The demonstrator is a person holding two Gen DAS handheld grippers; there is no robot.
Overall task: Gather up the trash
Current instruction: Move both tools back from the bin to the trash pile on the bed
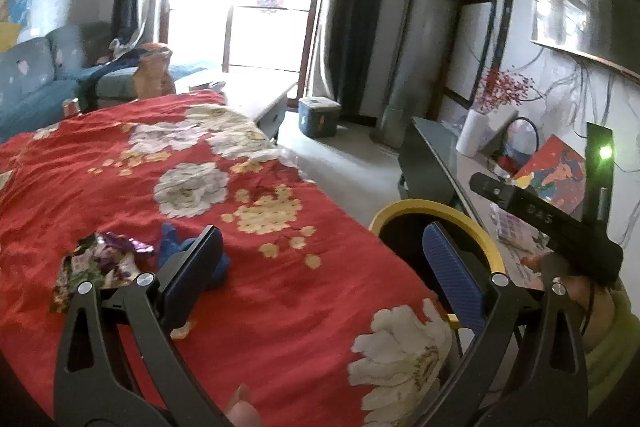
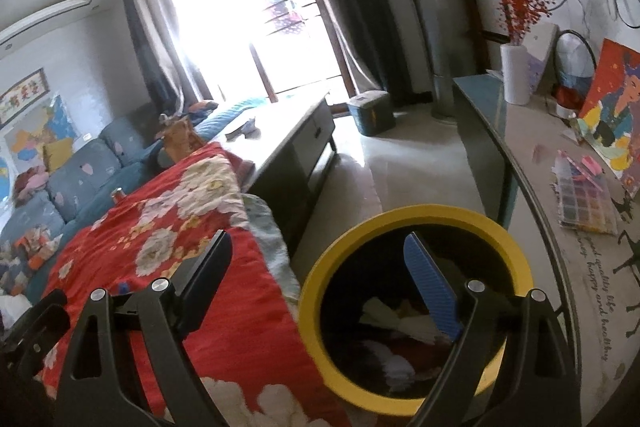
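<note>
Both grippers spread, holding nothing.
Left gripper [image 1: 320, 275] over quilt [image 1: 240, 227] near wrappers [image 1: 100, 263]; right gripper [image 2: 320, 279] above bin [image 2: 416, 217].

Crumpled foil snack wrapper [image 1: 102, 263] lying on the red floral bedspread [image 1: 248, 267], a blue cloth scrap [image 1: 176, 247] sitting just beside it on its right. Round yellow-rimmed bin [image 2: 416, 227] standing on the floor off the bed's right edge, paper scraps [image 2: 396, 319] lying in it. Long glass-topped table [image 2: 520, 155] running right of the bin, carrying a white cylindrical vase [image 2: 516, 75].
</note>
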